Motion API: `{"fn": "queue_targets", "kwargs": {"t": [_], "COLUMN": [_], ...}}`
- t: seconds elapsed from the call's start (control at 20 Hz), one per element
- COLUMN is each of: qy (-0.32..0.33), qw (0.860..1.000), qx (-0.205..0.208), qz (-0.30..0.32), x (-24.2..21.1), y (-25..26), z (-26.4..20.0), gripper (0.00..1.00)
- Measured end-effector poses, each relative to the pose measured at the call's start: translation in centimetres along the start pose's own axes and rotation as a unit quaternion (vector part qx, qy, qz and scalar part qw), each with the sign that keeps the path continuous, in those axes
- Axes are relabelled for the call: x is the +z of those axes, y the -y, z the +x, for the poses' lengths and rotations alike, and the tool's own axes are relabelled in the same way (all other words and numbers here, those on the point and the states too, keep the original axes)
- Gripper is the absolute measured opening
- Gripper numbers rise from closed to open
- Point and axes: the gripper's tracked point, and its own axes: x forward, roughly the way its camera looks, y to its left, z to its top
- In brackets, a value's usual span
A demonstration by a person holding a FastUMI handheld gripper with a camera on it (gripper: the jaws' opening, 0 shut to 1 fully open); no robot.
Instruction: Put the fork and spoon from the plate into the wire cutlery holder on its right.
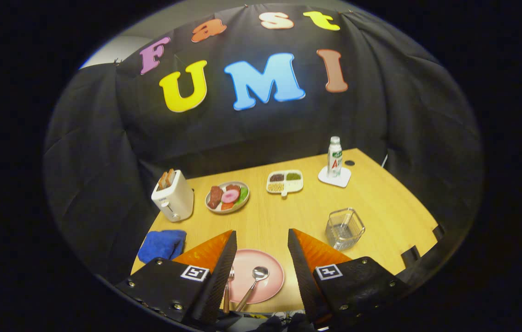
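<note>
Fingers of the hand-held gripper (261, 240) stand wide apart, empty, above the plate (267, 281); fork (228, 288) and spoon (255, 282) lie between them, wire cutlery holder (344, 228) just beyond the right finger on the worktop (284, 216).

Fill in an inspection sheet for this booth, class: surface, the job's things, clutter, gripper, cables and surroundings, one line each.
Surface: light wooden table, carrying everything listed below.
Job's things: metal fork and metal spoon lie on the round pink plate between the fingers; the see-through square cutlery holder stands to the plate's right, beyond the right finger.
Clutter: white toaster with bread, grey plate of toy food, divided tray of beans, white bottle on a white coaster, blue cloth.
Gripper: gripper open above the plate, holding nothing.
Cables: thin white cable at the table's far right edge.
Surroundings: black cloth wall.
</note>
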Motion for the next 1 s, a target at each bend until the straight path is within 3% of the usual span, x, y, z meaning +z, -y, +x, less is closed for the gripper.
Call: {"fn": "queue_targets", "kwargs": {"t": [0.2, 0.25, 0.45, 1.0], "qy": [-0.117, -0.142, -0.221, -0.318], "qw": [0.992, 0.989, 0.972, 0.946], "qx": [0.015, 0.016, 0.026, 0.021], "qz": [0.035, 0.045, 0.071, 0.056], "x": [-6.5, -8.0, -12.8, -19.3], "y": [-0.2, -0.1, -0.9, -2.6], "z": [2.7, 3.4, 5.4, 8.2], "gripper": [0.7, 0.62, 0.6, 0.6]}}
